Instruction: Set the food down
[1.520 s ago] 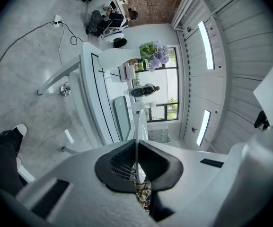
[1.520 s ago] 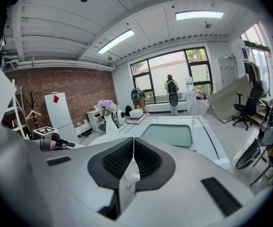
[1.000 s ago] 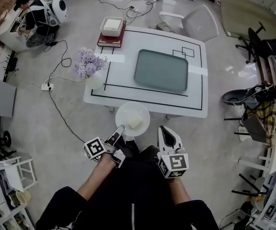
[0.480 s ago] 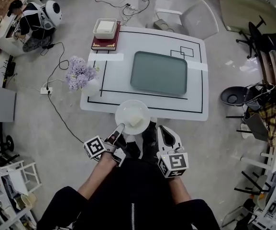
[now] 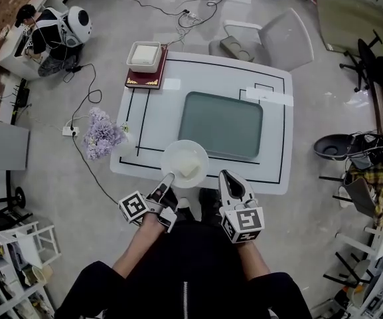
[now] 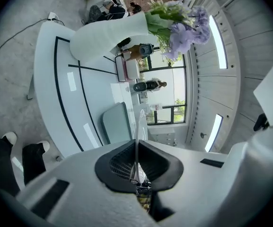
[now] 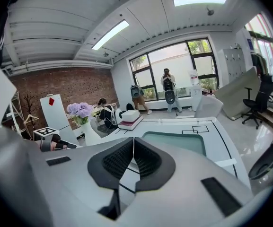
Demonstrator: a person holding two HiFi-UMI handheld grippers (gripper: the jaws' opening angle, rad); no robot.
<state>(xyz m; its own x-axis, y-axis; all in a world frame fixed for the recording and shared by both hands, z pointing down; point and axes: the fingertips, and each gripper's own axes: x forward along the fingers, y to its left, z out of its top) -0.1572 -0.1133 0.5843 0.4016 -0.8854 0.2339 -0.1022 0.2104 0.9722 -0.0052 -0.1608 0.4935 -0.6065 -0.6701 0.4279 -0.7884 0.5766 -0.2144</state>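
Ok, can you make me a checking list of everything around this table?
Surface: white table with black lines; a green tray lies in the middle.
Job's things: white plate carrying a pale piece of food, over the table's near edge.
Clutter: vase of purple flowers at the table's left edge; white box on a red book at the far left corner.
Grippers: left gripper shut on the plate's rim; right gripper shut, empty.
Cables: black cables on the floor, by a power strip.
Surroundings: grey chair, seated person, black office chair.
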